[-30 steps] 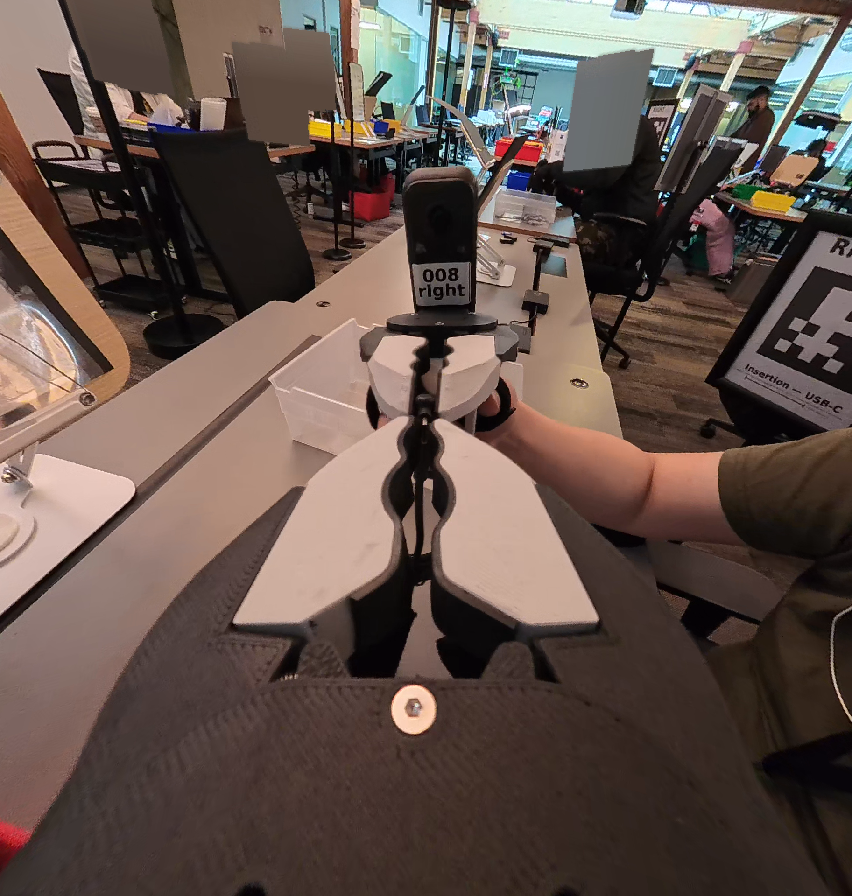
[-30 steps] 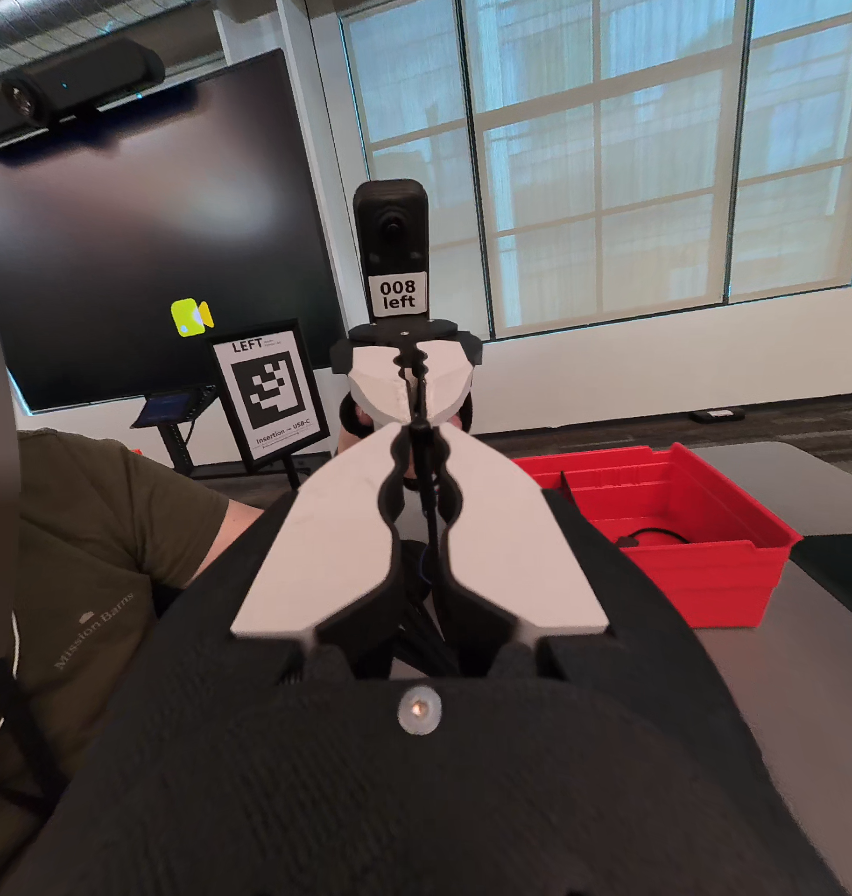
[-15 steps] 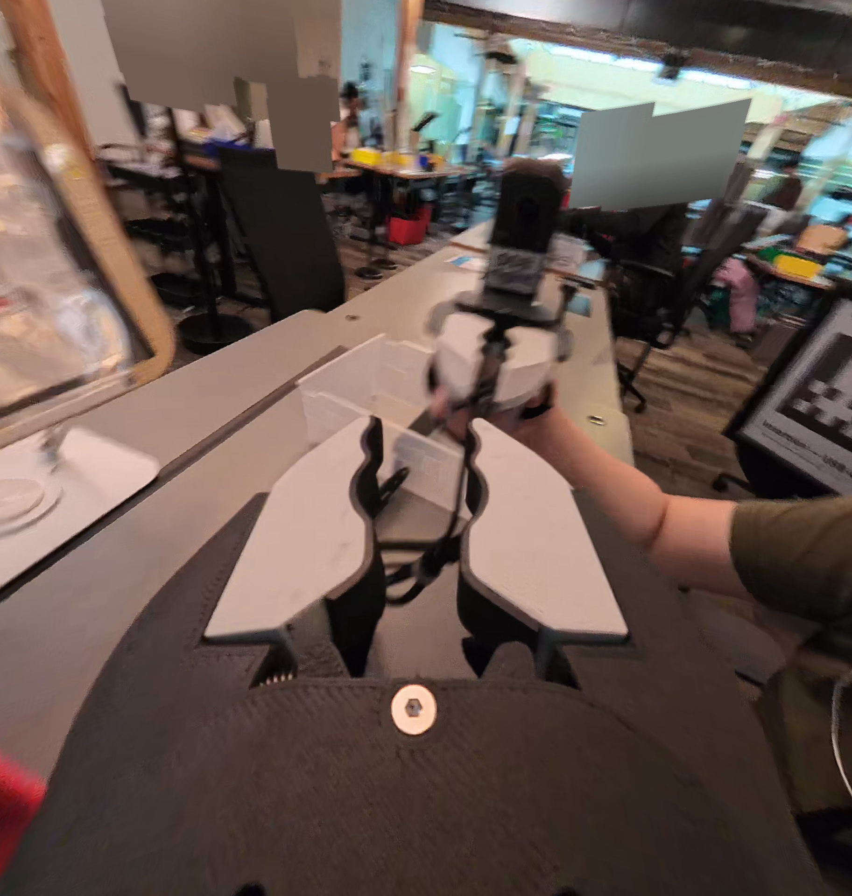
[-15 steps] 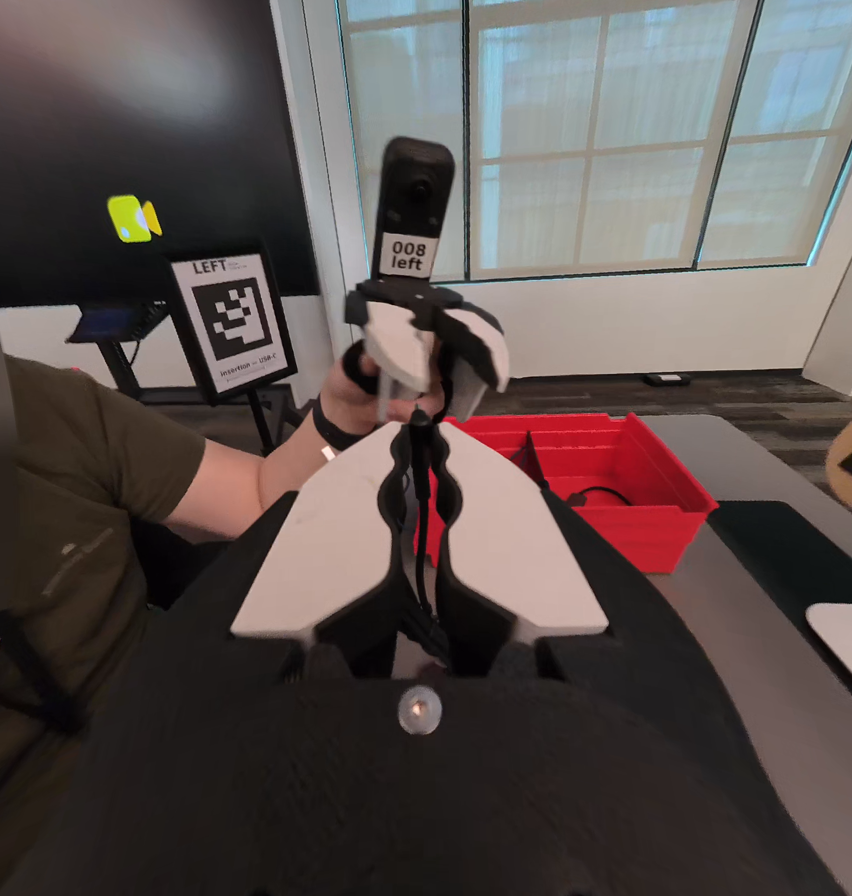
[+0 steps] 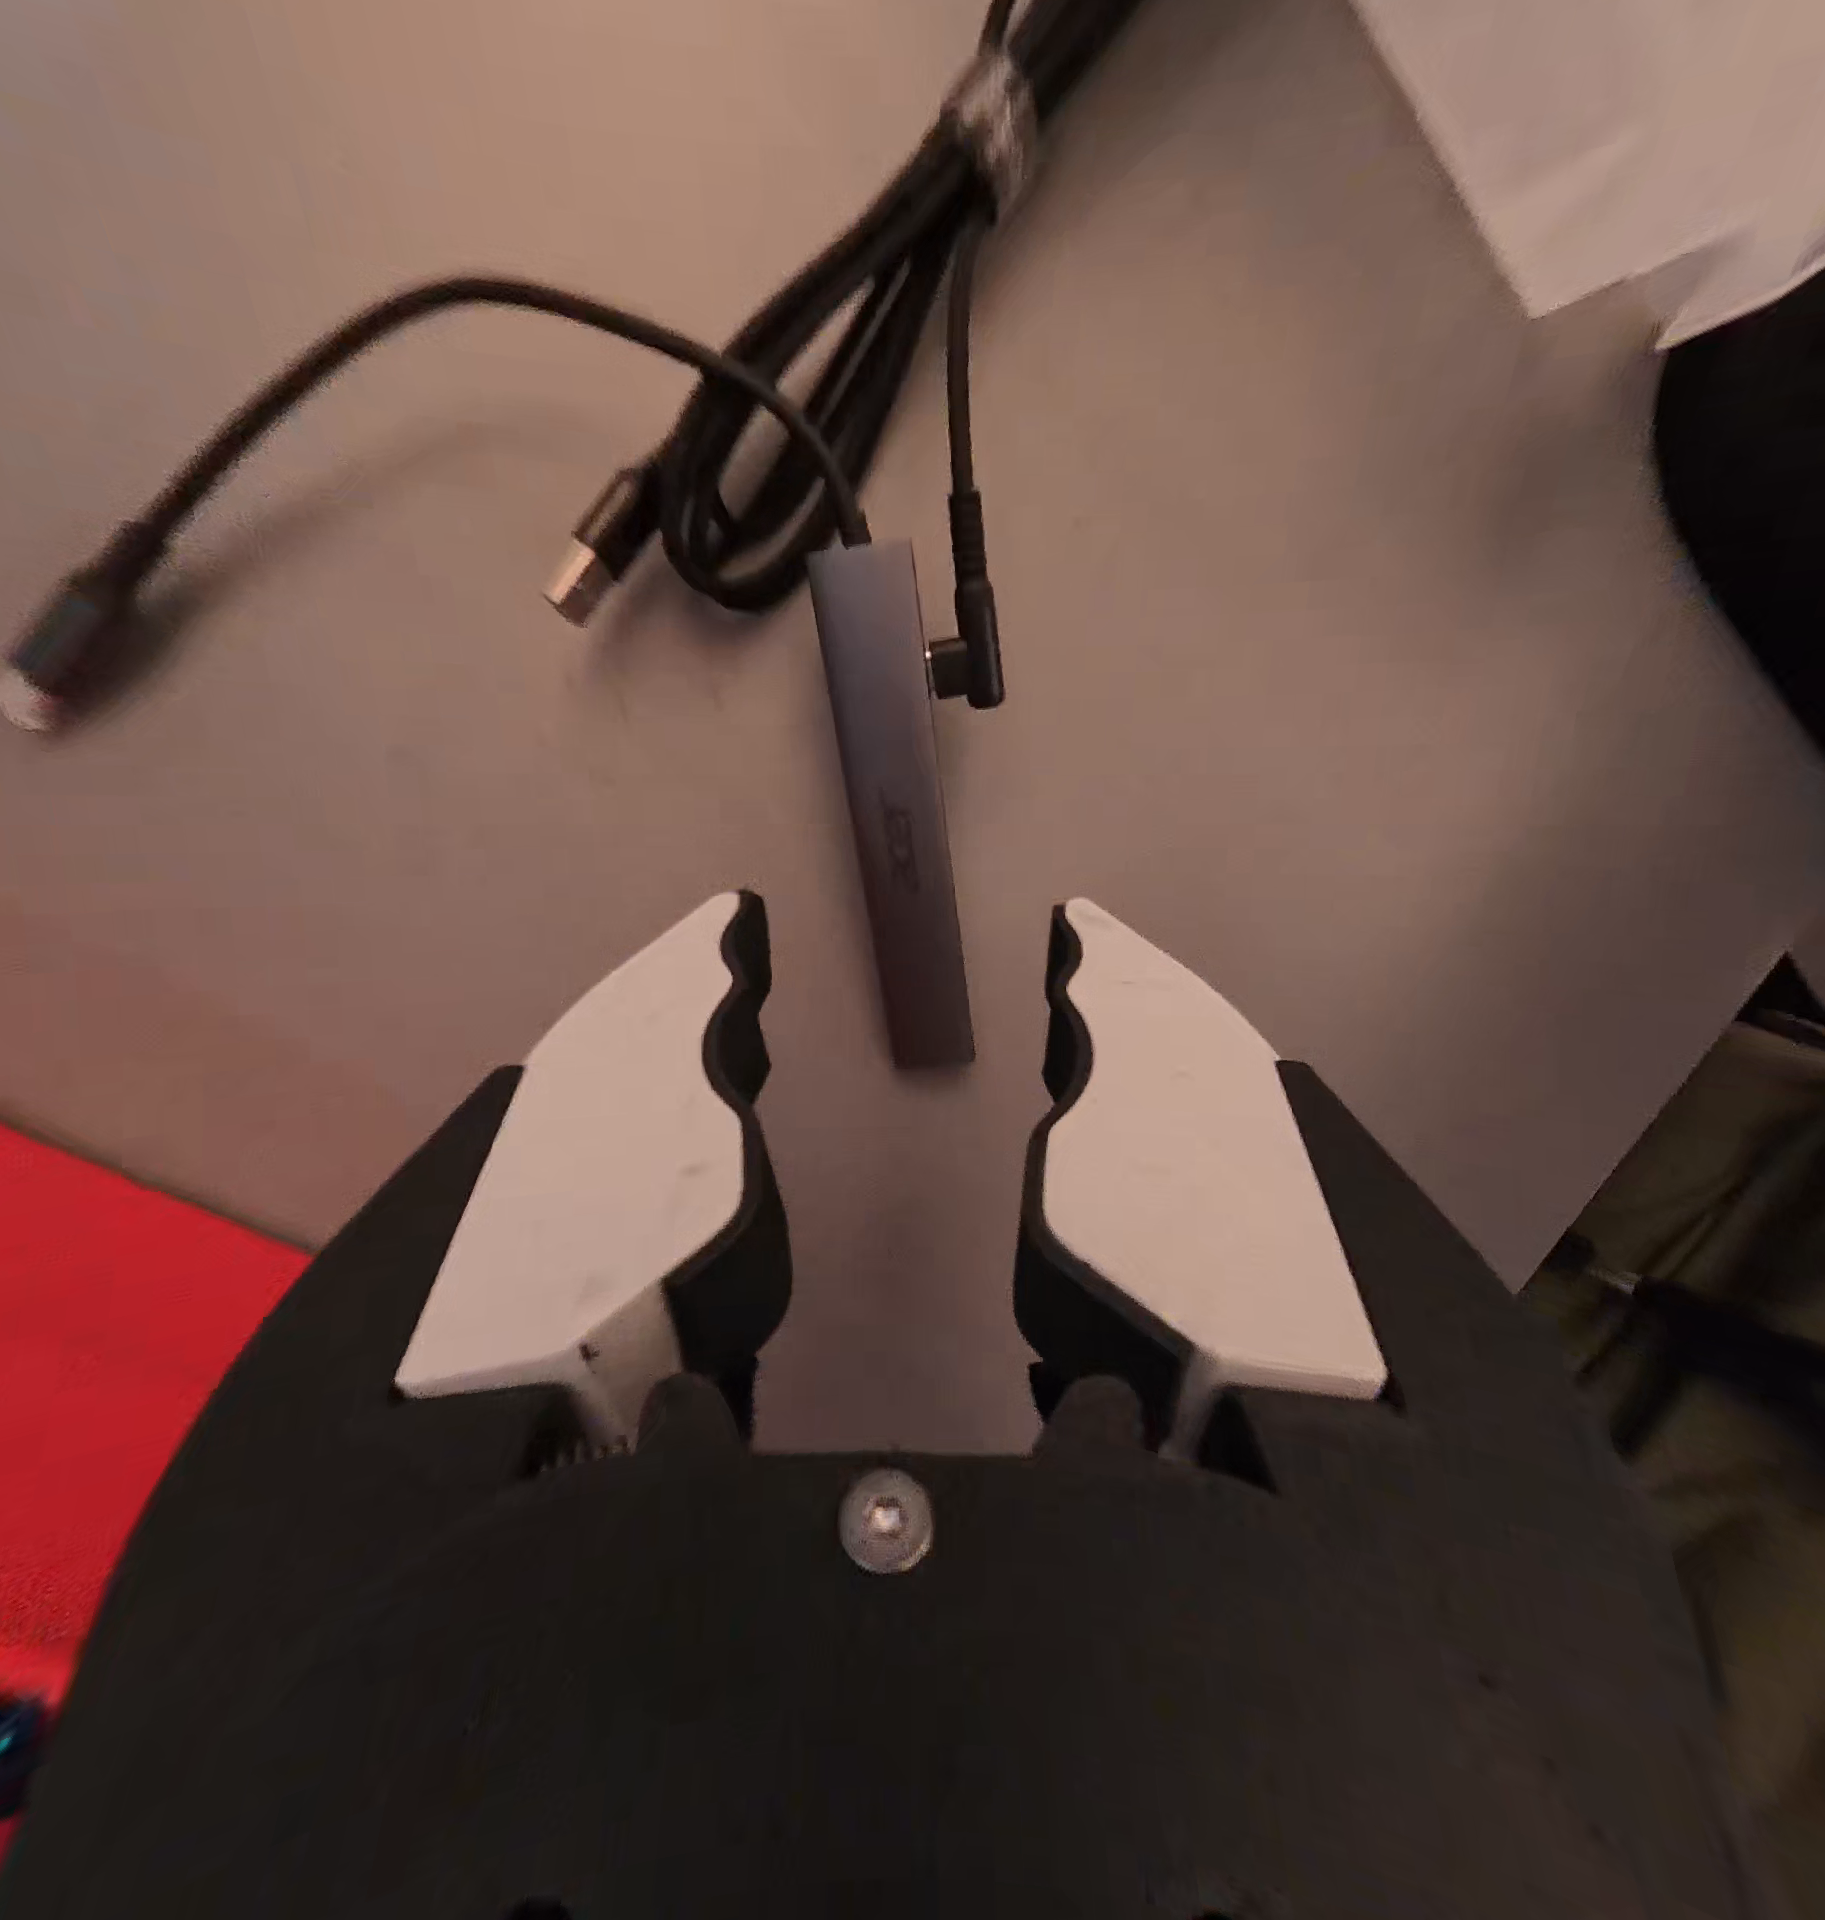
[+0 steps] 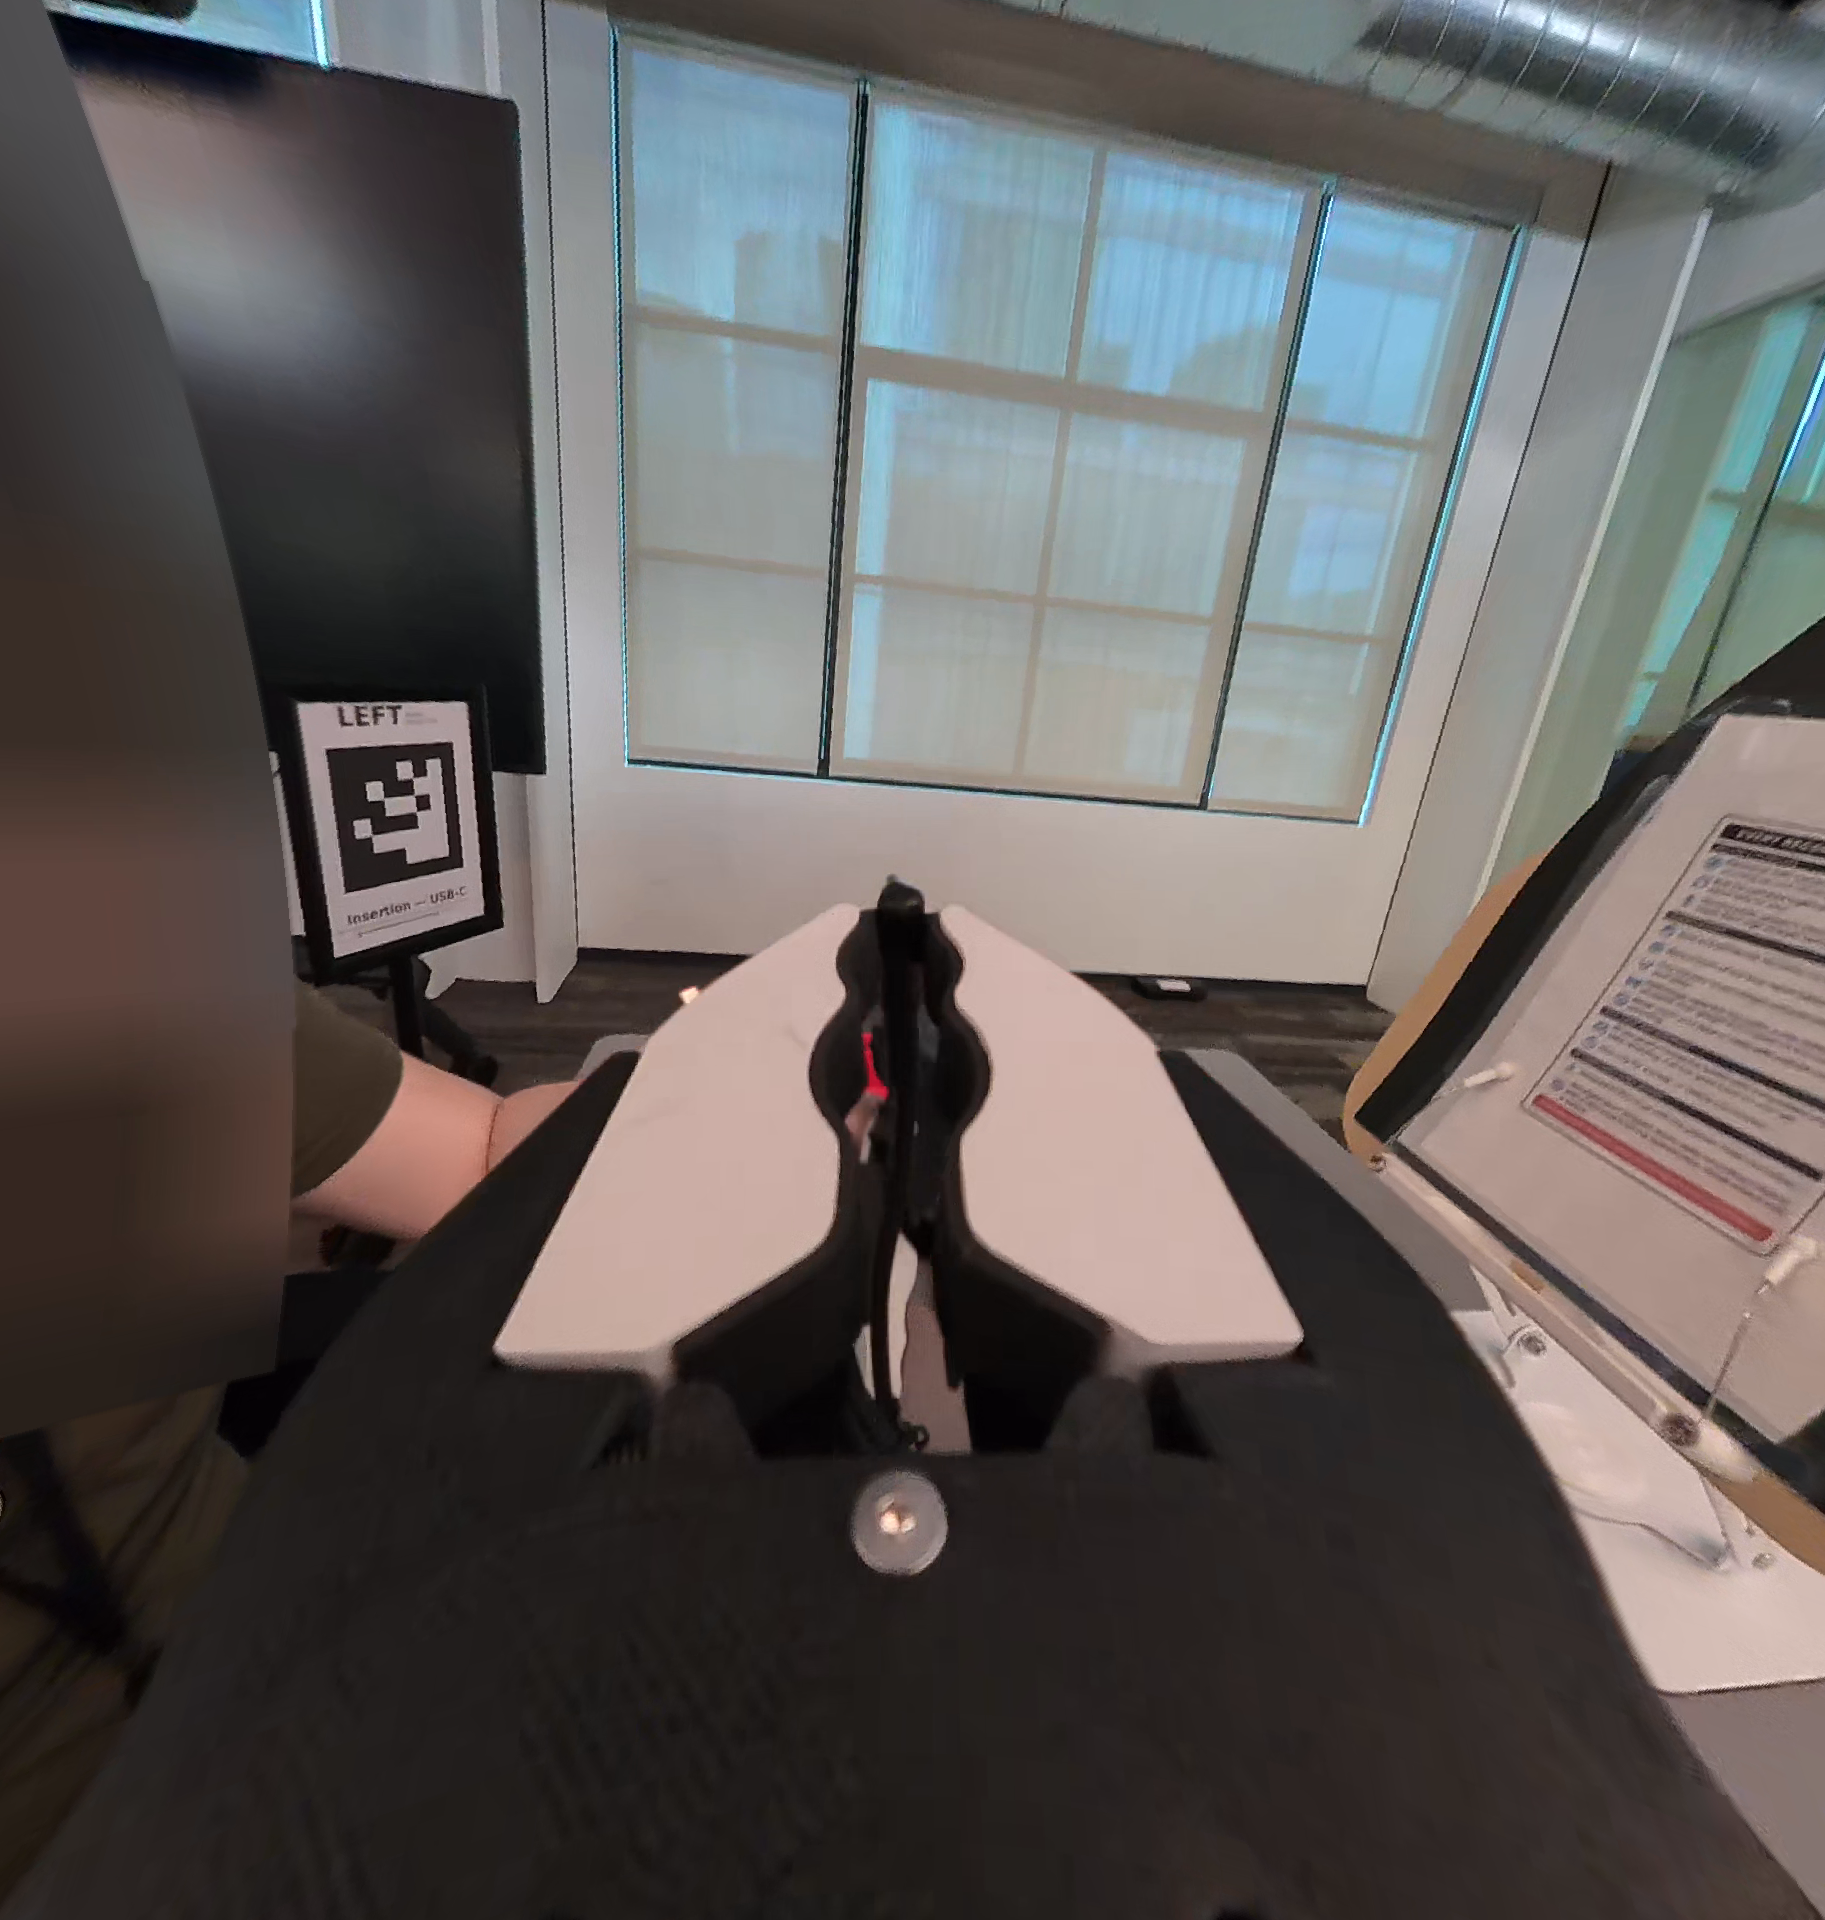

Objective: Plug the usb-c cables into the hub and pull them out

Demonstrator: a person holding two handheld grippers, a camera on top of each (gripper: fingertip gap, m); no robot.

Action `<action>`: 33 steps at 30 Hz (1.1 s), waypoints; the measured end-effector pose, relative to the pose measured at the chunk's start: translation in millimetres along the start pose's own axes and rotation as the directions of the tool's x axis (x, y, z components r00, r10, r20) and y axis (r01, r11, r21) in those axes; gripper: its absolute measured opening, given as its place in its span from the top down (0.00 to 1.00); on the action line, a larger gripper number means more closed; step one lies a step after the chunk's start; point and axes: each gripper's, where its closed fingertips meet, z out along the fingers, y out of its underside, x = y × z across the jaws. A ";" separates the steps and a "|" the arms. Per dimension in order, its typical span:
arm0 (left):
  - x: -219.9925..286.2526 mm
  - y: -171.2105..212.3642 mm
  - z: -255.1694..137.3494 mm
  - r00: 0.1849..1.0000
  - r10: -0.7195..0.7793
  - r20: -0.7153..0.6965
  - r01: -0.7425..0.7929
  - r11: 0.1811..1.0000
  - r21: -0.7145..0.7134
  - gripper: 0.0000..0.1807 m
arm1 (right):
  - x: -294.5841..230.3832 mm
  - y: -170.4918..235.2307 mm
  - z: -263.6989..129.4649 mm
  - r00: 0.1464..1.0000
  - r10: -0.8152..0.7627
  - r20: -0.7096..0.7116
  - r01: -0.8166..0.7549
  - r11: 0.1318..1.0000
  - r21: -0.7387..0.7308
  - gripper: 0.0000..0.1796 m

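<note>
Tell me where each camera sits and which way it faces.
Left wrist view: on the left gripper, facing down at the grey table, hub and cables; open fingers show.
Right wrist view: on the right gripper, facing level toward windows; shut fingers, the person's arm.
Shared: nothing clearly visible in both.

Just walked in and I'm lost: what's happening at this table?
A person is working two handheld grippers on a cable job. The left gripper hangs open above a slim grey hub lying on the grey table. One angled plug sits at the hub's side; two other cable ends lie loose. The right gripper is shut on a thin black cable, pointing toward the window.
</note>
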 end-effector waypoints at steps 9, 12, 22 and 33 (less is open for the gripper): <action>-6.9 16.8 44.4 0.999 -0.028 -0.019 0.025 0.988 -0.154 0.73 | -8.7 -9.5 -7.7 1.000 -0.018 0.017 0.017 1.000 0.024 0.96; -10.2 15.8 46.9 1.000 0.001 -0.006 -0.002 0.988 -0.157 0.75 | -8.7 -9.4 -7.8 1.000 -0.017 0.023 0.016 1.000 0.026 0.96; -13.3 19.2 49.2 0.983 0.166 0.082 -0.133 0.942 -0.310 0.77 | -0.4 1.3 1.3 1.000 -0.009 0.005 0.009 1.000 -0.015 0.96; -20.9 19.1 49.4 0.961 0.237 0.143 -0.152 0.884 -0.443 0.85 | 8.2 15.4 9.8 1.000 0.005 -0.007 -0.006 0.998 -0.066 0.96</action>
